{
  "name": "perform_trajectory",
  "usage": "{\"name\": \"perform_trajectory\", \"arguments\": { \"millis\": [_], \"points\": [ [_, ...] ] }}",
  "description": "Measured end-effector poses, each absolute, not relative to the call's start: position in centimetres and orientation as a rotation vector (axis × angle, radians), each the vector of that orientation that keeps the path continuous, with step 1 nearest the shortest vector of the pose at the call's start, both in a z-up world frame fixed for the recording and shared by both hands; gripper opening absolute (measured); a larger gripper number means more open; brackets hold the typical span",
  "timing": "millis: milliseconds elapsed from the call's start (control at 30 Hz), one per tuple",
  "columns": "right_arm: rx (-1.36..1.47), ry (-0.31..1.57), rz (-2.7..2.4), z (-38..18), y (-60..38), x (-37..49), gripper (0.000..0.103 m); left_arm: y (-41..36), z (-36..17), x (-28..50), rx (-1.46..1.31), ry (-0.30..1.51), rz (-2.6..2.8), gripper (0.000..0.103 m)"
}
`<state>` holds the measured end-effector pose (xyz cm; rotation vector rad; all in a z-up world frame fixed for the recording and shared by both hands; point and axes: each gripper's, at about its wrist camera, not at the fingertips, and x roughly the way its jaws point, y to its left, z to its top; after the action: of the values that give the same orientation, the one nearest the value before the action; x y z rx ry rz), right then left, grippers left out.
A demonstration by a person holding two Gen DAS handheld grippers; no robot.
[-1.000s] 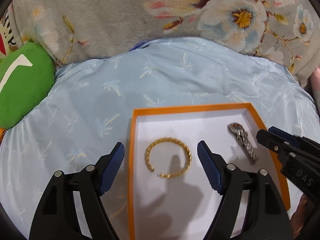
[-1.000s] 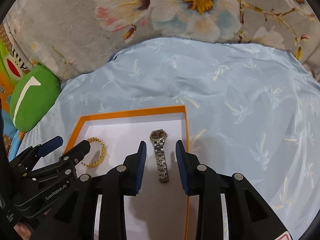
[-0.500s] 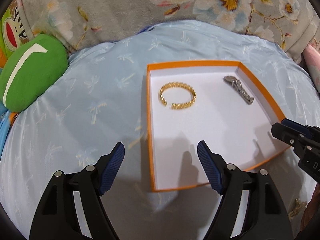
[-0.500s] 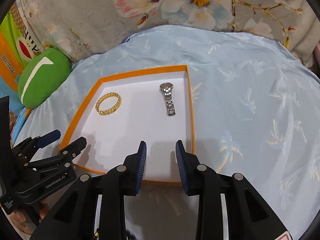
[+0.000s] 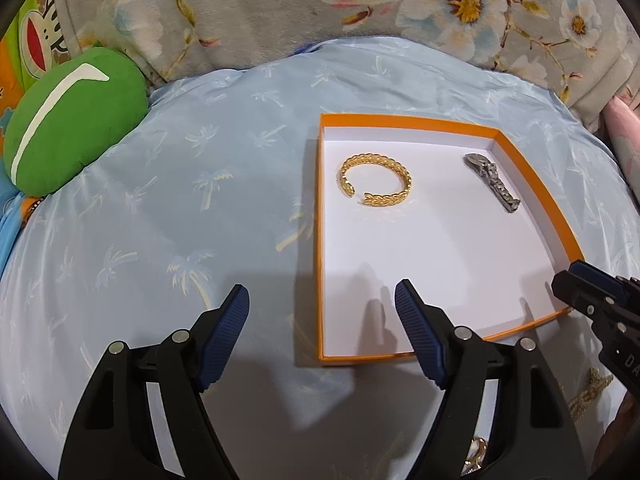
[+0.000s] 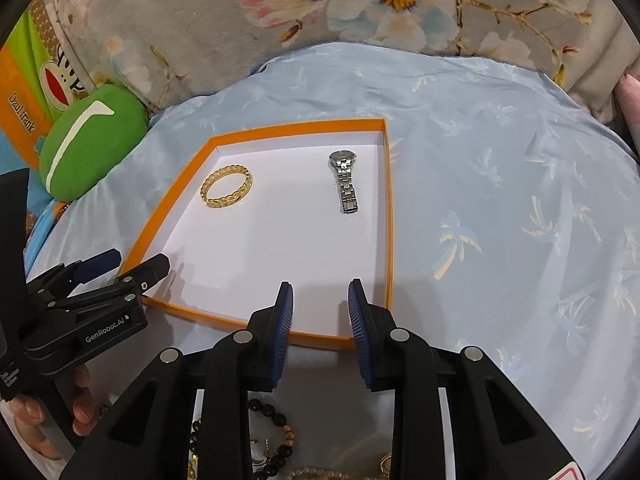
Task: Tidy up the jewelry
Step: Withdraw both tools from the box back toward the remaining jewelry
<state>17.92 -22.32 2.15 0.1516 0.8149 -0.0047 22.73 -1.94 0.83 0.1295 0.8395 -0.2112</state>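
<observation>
While left tool (image 5: 322, 310) gapes, right tool (image 6: 320, 306) narrow (empty), tray (image 6: 390, 216) rim near.

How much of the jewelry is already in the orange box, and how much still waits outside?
Done: gold bangle and silver watch lie in the orange box. In hand: nothing; left gripper and right gripper are empty. Left: dark bead bracelet and other pieces outside.

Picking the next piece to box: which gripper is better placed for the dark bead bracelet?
Right. The dark bead bracelet lies directly beneath the right gripper, whose jaws are empty; the left gripper hovers farther left.
</observation>
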Motion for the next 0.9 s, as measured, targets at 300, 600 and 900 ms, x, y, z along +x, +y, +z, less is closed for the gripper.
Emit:
{"name": "perform_trajectory", "arguments": {
  "millis": [300,600,900],
  "points": [
    [0.191,0.804,0.012,2.5,-22.8,16.9,0.027,-2.0,1.0,22.1,0.134,0.836,-0.2,0.073],
    [0.19,0.731,0.016,4.2,-24.9,9.7,0.031,0.1,4.1,16.9,0.128,0.722,-0.212,0.079],
    [-0.031,0.783,0.14,1.3,-24.4,5.2,0.036,2.7,2.1,11.2,0.122,0.791,-0.269,0.079]
  ]
}}
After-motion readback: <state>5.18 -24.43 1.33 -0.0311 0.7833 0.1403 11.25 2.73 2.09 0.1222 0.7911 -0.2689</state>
